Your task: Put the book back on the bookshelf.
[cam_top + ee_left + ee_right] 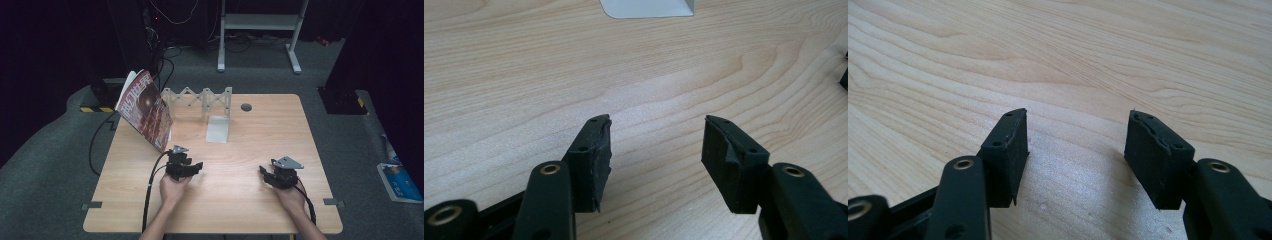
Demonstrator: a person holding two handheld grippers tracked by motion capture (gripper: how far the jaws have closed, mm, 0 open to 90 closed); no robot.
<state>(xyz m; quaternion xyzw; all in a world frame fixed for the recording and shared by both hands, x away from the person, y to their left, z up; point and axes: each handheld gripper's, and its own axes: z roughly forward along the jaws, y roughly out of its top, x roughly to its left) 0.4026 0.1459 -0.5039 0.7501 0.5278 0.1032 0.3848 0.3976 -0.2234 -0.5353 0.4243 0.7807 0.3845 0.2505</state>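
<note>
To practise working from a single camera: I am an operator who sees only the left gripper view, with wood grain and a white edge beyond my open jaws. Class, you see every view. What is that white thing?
Observer: It is a white bookend, its base flat on the table, in front of a folding rack.
Operator: Is there anything off to my side?
Observer: A magazine stands tilted at the far left, just beyond the left gripper.
Operator: And my other hand?
Observer: The right gripper sits low over bare wood at the near right, its jaws open with nothing between them.
</note>
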